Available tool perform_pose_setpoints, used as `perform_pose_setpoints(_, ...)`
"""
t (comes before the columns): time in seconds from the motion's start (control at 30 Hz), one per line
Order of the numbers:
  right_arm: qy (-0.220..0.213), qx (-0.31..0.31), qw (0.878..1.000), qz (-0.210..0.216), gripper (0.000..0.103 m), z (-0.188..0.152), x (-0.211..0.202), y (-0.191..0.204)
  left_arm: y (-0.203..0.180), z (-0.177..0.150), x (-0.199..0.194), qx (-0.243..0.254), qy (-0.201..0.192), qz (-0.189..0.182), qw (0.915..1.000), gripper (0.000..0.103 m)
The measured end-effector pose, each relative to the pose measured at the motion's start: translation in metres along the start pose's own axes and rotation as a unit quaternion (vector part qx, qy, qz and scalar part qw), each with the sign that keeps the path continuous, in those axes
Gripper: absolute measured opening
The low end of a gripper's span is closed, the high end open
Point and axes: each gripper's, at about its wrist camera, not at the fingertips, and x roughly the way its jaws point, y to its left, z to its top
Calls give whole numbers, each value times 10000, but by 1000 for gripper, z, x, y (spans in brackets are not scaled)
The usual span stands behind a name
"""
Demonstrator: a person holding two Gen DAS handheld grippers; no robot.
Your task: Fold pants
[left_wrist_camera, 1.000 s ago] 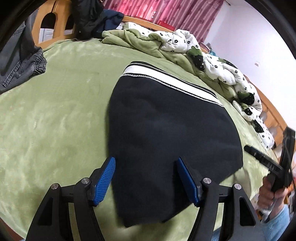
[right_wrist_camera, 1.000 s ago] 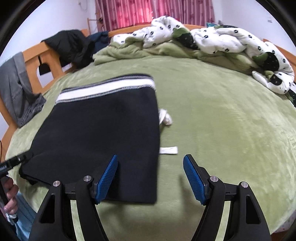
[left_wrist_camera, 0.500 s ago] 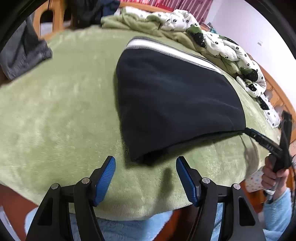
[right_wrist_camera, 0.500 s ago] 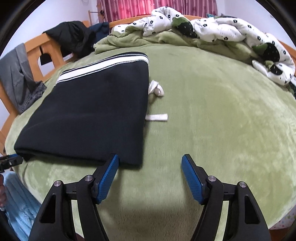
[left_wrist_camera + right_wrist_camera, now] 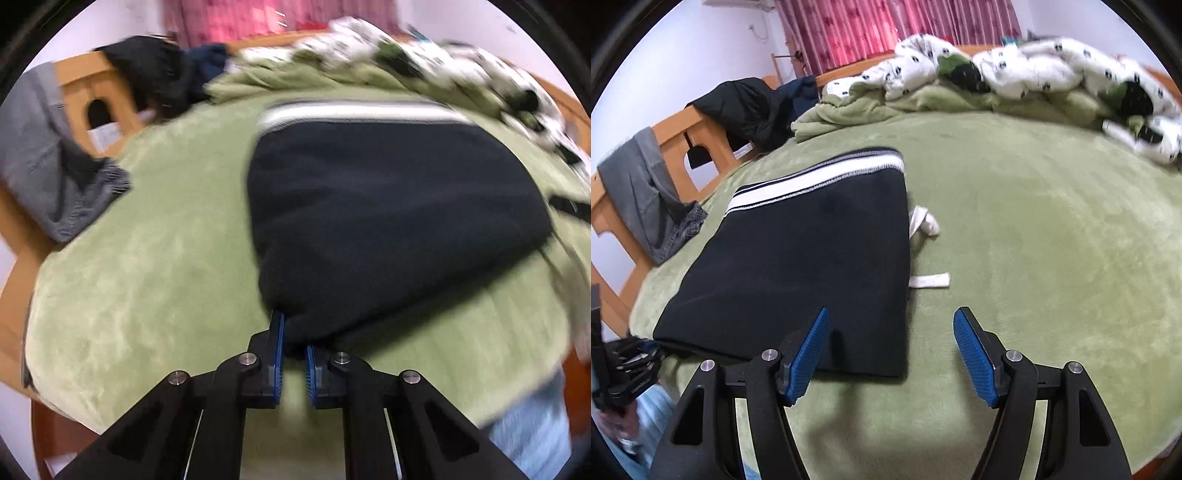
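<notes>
Left gripper [image 5: 293, 345] has just clamped the near left corner of the pants [image 5: 388, 206]; half a second ago its jaws gaped short of it | right gripper [image 5: 890, 350] wide, empty, straddling the near right corner | pants folded on the bed [image 5: 1034, 240]; another fold likely.

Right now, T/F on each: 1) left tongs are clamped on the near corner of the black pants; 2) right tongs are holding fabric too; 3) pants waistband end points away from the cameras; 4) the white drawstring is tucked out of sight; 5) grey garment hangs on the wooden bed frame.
1) True. The left tongs are shut on the near corner of the black pants.
2) False. The right tongs stand open, gripping nothing.
3) True. The striped waistband lies at the far end.
4) False. The white drawstring lies exposed on the green blanket.
5) True. The grey garment drapes over the bed frame.
</notes>
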Motion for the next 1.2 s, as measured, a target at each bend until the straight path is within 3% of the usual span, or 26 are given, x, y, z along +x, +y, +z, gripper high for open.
perform_pose_setpoints(0.17, -96, -212, 9997, -63, 70, 13, 2, -1, 27, -19, -14, -265, 423, -981, 9939, 20)
perform_pose_setpoints(0.23, -121, -267, 9996, -52, 70, 25, 6, -2, 50, -28, -22, -656, 512, -1367, 9871, 37)
perform_pose_setpoints(0.27, -120, -262, 9996, -34, 70, 31, 10, -3, 63, -27, -24, -905, 451, -1468, 9840, 40)
perform_pose_setpoints(0.33, -69, -226, 9997, 7, 70, 45, 21, -4, 84, -16, -27, -1411, 205, -1633, 9762, 56)
perform_pose_setpoints(0.4, 29, -181, 9998, 88, 70, 60, 37, -4, 96, 8, -18, -1701, -12, -1883, 9673, 59)
perform_pose_setpoints(0.47, 161, -170, 9996, 164, 70, 72, 57, -1, 94, 35, 2, -1755, 19, -1847, 9670, 59)
perform_pose_setpoints(0.63, 475, -32, 9976, 501, 73, 89, 91, -4, 68, 87, 76, -1510, 581, -1846, 9694, 59)
perform_pose_setpoints(0.77, 914, 41, 9913, 943, 73, 95, 117, -4, 57, 95, 102, -1593, 796, -2026, 9629, 59)
perform_pose_setpoints(0.9, 1213, 11, 9834, 1350, 72, 97, 136, 0, 41, 96, 102, -1261, 754, -1861, 9715, 58)
perform_pose_setpoints(0.97, 1349, 140, 9782, 1575, 68, 99, 143, -2, 44, 97, 103, -1280, 743, -1934, 9699, 54)
perform_pose_setpoints(1.03, 1332, 118, 9766, 1683, 62, 99, 142, -3, 46, 99, 101, -1295, 683, -1994, 9689, 42)
perform_pose_setpoints(1.13, 1053, -19, 9796, 1710, 45, 98, 130, 1, 40, 103, 92, -1146, 496, -1859, 9746, 25)
perform_pose_setpoints(1.2, 909, 122, 9791, 1816, 40, 98, 123, -2, 35, 111, 87, -1081, 416, -1754, 9777, 23)
